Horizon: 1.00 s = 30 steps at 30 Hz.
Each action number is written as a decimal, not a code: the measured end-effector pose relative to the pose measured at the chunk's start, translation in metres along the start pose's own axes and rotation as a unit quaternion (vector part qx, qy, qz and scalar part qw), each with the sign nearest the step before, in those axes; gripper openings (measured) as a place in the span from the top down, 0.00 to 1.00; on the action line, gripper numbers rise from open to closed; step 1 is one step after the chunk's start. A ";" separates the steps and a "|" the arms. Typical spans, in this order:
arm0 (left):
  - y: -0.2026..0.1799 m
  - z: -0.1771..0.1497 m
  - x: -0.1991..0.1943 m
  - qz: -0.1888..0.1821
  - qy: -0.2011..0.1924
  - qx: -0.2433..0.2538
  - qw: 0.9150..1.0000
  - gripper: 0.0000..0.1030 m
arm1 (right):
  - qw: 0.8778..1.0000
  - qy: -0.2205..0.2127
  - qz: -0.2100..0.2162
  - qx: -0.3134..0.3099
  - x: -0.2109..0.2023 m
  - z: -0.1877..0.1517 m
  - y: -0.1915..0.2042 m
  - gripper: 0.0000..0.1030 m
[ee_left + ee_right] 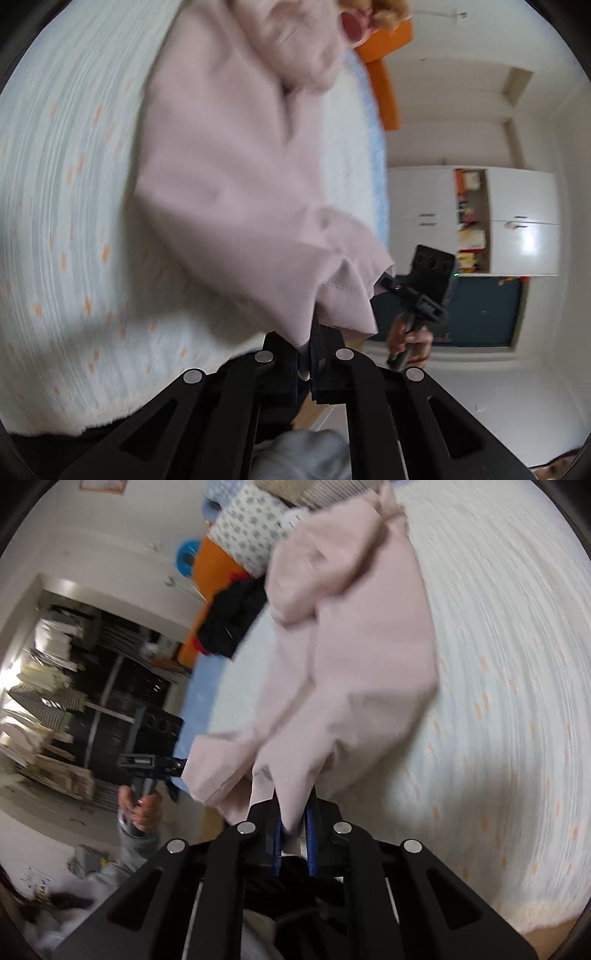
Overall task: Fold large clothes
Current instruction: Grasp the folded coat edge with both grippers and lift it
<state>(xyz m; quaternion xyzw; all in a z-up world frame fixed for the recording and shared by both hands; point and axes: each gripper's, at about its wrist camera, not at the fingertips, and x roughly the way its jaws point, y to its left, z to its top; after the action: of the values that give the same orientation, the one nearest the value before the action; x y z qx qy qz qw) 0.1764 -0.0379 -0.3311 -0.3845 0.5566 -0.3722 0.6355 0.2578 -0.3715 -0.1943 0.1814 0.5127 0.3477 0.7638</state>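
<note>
A large pale pink garment lies spread on a white bed cover and is lifted at its near edge. My left gripper is shut on the pink hem, which bunches between its jaws. In the right wrist view the same garment hangs up from the bed into my right gripper, shut on another part of the hem. Each view shows the other gripper held in a hand: the right one at the garment's far corner, the left one touching the cloth's edge.
The white bed cover has small orange marks. An orange cushion and a plush toy lie at the bed's head. A patterned pile of cloth and a black garment sit nearby. A white cupboard stands beyond the bed.
</note>
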 end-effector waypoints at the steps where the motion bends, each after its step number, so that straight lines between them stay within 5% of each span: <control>1: -0.007 0.011 -0.006 -0.004 -0.007 0.006 1.000 0.91 | 1.000 -0.011 0.000 -0.011 -0.004 0.018 0.007 0.90; 2: -0.013 0.019 -0.009 -0.029 -0.025 0.024 0.999 0.91 | 1.000 -0.016 -0.001 -0.016 -0.006 0.030 0.012 0.90; 7: -0.034 0.097 -0.040 -0.030 -0.063 0.037 0.997 0.91 | 0.998 -0.040 -0.020 -0.041 -0.005 0.118 0.027 0.90; 14: -0.011 0.216 -0.025 0.021 -0.106 0.012 0.994 0.91 | 0.997 -0.035 -0.064 -0.024 0.051 0.224 -0.012 0.90; 19: 0.026 0.258 0.003 0.057 -0.127 0.015 0.990 0.91 | 0.988 -0.031 -0.148 -0.026 0.100 0.249 -0.059 0.91; 25: 0.063 0.266 0.022 0.021 -0.115 0.001 0.993 0.90 | 0.983 -0.031 -0.175 -0.044 0.125 0.239 -0.073 0.89; 26: 0.060 0.262 0.016 0.019 -0.112 0.003 0.993 0.83 | 0.982 -0.029 -0.179 -0.048 0.121 0.238 -0.068 0.89; 28: 0.044 0.254 -0.001 0.023 -0.108 0.015 0.994 0.45 | 0.981 -0.024 -0.186 -0.041 0.106 0.238 -0.057 0.85; 29: 0.029 0.246 -0.016 0.035 -0.122 0.035 0.991 0.17 | 0.982 -0.025 -0.185 -0.039 0.101 0.240 -0.052 0.82; 30: 0.016 0.242 -0.026 0.052 -0.137 0.050 0.988 0.04 | 0.983 -0.030 -0.179 -0.040 0.091 0.240 -0.044 0.72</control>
<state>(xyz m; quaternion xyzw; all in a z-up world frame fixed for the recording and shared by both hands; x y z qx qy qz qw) 0.4148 0.0106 -0.3142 -0.3701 0.4644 -0.3095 0.7426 0.5122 -0.3179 -0.1837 0.0664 0.4997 0.2194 0.8353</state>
